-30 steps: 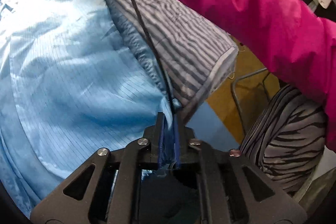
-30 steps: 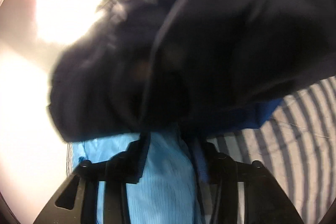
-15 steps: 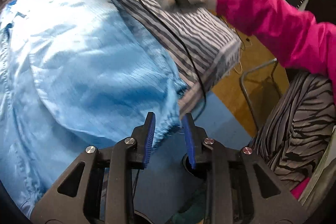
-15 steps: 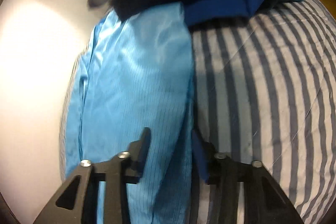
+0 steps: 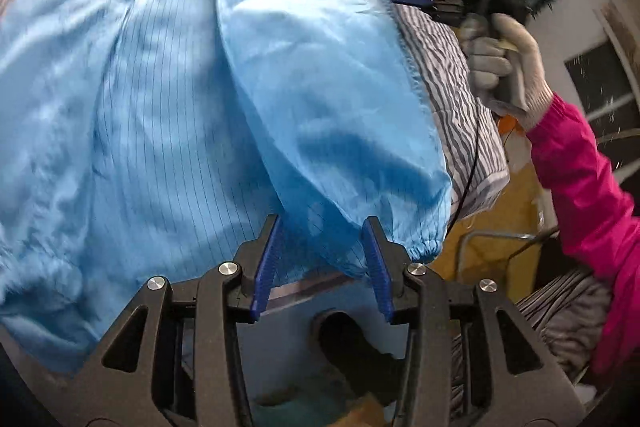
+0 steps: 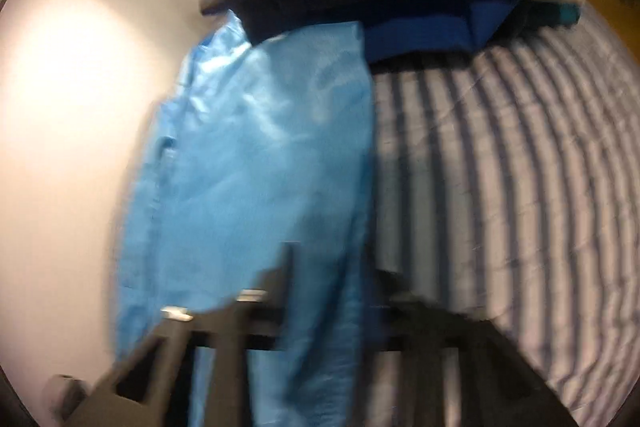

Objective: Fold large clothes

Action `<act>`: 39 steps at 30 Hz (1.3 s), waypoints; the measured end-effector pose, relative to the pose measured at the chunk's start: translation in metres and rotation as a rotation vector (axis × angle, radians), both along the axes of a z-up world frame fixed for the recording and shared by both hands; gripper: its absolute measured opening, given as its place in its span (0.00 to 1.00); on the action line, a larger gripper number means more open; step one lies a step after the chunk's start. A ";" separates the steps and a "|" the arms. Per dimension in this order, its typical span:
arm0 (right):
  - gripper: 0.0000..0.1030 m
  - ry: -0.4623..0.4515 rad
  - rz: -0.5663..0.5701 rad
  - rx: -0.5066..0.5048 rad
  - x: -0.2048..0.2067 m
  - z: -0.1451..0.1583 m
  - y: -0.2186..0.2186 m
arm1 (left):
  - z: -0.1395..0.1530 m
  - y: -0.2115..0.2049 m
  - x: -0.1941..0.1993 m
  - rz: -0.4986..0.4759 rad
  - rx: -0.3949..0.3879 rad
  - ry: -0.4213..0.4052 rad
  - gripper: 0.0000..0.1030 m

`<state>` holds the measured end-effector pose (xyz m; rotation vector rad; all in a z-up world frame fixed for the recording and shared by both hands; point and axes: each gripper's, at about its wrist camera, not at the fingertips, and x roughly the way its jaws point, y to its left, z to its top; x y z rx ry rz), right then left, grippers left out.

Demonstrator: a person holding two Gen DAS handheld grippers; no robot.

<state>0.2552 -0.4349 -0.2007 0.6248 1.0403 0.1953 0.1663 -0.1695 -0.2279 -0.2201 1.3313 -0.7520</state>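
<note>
The light blue garment (image 5: pixel 248 99) is lying spread on the striped bedding (image 5: pixel 452 75). Its sleeve, with the elastic cuff (image 5: pixel 424 247), is folded over the body. The left gripper (image 5: pixel 322 259) is opening; its blue pads (image 5: pixel 266 263) are standing apart and pressing on nothing. The right gripper (image 6: pixel 332 279) is opening too, with blue cloth between its jaws, but blur is hiding any contact. A gloved hand (image 5: pixel 508 67) is holding it.

My left wrist camera looks steeply down along its fingers, close over the light blue garment (image 5: pixel 248 75). My right one, blurred, tilts down just as near, and both share that garment and the striped bedding (image 6: pixel 520 167) beside it.
</note>
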 end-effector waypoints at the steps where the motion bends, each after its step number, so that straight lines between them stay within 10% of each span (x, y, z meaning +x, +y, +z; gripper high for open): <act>1: 0.47 0.005 0.007 -0.003 0.001 -0.001 0.003 | -0.001 0.001 0.002 0.011 -0.011 0.007 0.40; 7: 0.42 0.092 0.063 -0.026 0.009 -0.025 0.027 | -0.011 0.007 0.016 0.047 -0.051 0.044 0.34; 11: 0.09 0.072 0.092 -0.068 0.009 -0.025 0.040 | -0.019 0.003 0.015 0.031 -0.050 0.079 0.06; 17: 0.05 0.030 0.057 -0.167 0.004 -0.008 0.033 | -0.008 -0.012 0.005 -0.022 -0.071 0.057 0.03; 31: 0.17 0.070 0.011 -0.138 -0.003 -0.016 0.018 | 0.001 -0.022 -0.004 -0.070 0.074 -0.039 0.03; 33: 0.41 0.062 -0.018 -0.109 -0.007 -0.017 0.012 | 0.016 -0.017 -0.008 -0.031 0.065 -0.094 0.04; 39: 0.51 0.069 -0.050 -0.037 -0.007 -0.025 0.006 | 0.039 -0.047 -0.004 -0.033 0.071 -0.237 0.04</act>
